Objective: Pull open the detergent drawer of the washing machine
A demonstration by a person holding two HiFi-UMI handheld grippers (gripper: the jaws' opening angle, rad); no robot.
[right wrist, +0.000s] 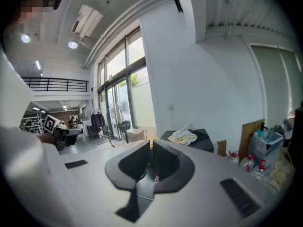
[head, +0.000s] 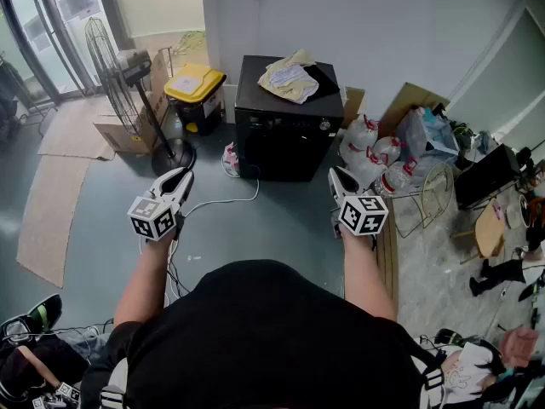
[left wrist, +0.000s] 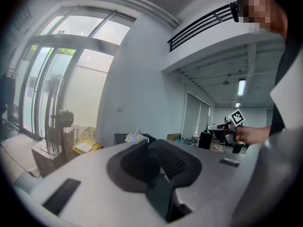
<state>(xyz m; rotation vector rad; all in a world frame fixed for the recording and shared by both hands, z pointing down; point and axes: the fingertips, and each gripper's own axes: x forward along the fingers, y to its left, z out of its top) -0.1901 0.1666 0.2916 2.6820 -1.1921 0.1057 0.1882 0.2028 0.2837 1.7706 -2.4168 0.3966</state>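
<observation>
The washing machine (head: 285, 135), a black box of a thing, stands on the floor (head: 281, 228) against the white wall, with a crumpled pale cloth (head: 289, 79) lying on its lid. Its front is dark, and the detergent drawer cannot be picked out from the rest of the panel in the head view. The left gripper (head: 180, 177) and the right gripper (head: 337, 177) are held out side by side, well short of the machine and pointing towards it, apart from each other and touching nothing. Each has its fingers drawn together with nothing between them (the two gripper views show only the room beyond the tips). A yellow-lidded bin (head: 196, 92) sits just left of the machine, beside a standing fan (head: 119, 66). A white cable (head: 221, 201) trails across the floor from the machine's lower left corner.
</observation>
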